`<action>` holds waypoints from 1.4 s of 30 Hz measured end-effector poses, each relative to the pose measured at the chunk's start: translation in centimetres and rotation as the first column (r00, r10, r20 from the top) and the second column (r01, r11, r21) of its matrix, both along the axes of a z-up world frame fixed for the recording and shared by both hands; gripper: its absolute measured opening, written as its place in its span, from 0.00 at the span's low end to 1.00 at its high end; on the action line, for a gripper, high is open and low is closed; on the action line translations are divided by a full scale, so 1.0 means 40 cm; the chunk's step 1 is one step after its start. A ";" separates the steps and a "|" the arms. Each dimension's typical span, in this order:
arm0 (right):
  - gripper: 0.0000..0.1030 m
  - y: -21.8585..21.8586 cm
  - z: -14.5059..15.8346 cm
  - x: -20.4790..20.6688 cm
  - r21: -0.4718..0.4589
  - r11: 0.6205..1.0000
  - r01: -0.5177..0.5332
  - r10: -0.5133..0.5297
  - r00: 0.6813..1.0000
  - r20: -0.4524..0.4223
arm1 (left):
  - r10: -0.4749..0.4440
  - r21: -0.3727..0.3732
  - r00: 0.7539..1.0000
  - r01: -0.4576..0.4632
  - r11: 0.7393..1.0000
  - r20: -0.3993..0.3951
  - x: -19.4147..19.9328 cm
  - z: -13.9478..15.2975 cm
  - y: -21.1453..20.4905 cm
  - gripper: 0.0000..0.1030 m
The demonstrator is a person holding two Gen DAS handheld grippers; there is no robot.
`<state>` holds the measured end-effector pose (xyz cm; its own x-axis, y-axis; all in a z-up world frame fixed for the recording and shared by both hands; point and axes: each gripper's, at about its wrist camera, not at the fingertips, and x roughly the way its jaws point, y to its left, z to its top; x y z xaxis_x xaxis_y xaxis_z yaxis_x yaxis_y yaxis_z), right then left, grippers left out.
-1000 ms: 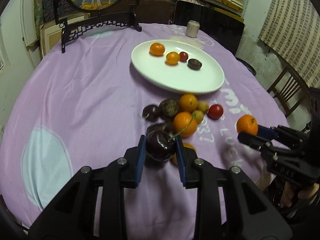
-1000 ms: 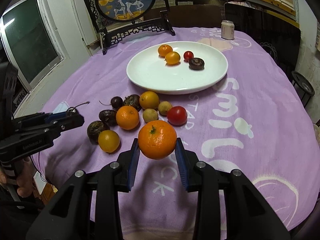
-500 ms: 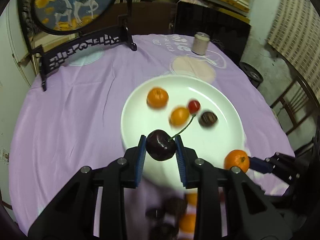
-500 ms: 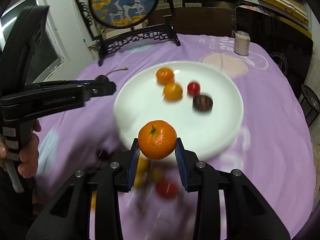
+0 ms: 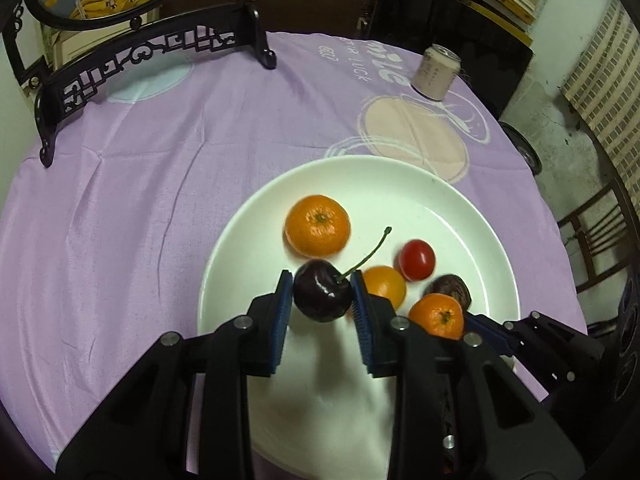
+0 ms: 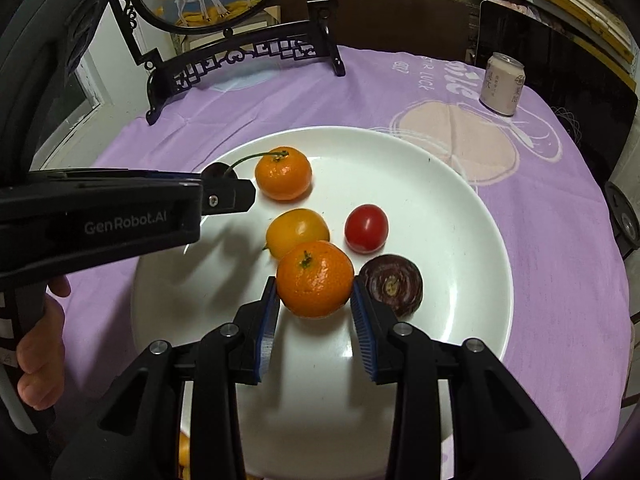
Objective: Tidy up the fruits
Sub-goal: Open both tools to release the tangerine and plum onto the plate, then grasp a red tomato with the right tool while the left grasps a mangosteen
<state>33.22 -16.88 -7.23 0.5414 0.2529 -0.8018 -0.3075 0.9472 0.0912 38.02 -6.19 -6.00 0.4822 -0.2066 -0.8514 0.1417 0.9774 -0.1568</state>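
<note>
Clearly "GenRobot.AI" on left hand-held gripper (image 6: 224, 194).

"GenRobot.AI" in pale letters along the side of the left gripper (image 6: 230, 194). "LUCK" in white print on the purple tablecloth (image 5: 168, 184), beside larger letters reading roughly "mile", seen inverted. Dark characters on the pale can (image 6: 502, 84), too small to read.

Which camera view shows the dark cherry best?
The left wrist view: the cherry sits whole between the left gripper pads, stem visible. The right wrist view shows only its top and stem behind that gripper's side.
</note>
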 end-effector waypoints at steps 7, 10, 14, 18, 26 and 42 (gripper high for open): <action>0.59 -0.027 0.062 -0.093 -0.030 0.999 0.018 -0.016 0.998 0.060 | 0.015 -0.020 0.999 -0.014 1.000 0.049 -0.061 0.055 0.033 0.76; 0.61 -0.049 0.101 -0.195 0.012 1.000 0.029 -0.029 0.997 0.075 | 0.028 -0.022 0.993 -0.025 0.999 0.111 -0.161 0.097 0.056 0.85; 0.64 -0.057 0.117 -0.328 0.050 0.996 0.067 -0.072 0.992 0.102 | 0.060 0.023 0.978 -0.066 0.998 0.198 -0.320 0.121 0.077 0.90; 0.65 -0.055 0.114 -0.416 0.054 0.991 0.119 -0.125 0.985 0.120 | 0.071 0.028 0.969 -0.080 0.996 0.237 -0.464 0.114 0.094 0.90; 0.65 -0.048 0.132 -0.491 0.058 0.991 0.119 -0.125 0.983 0.131 | 0.078 0.032 0.967 -0.088 0.996 0.245 -0.588 0.096 0.129 0.90; 0.65 -0.024 -0.081 -0.403 -0.093 0.994 0.050 -0.052 0.998 -0.019 | 0.070 0.110 0.986 -0.087 0.990 0.150 -0.735 -0.041 0.246 0.90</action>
<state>17.12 -17.83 -10.48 0.5339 0.1496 -0.8322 -0.2574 0.9663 0.0086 8.64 3.65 -7.64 0.6134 -0.0672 -0.7869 0.0768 0.9967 -0.0253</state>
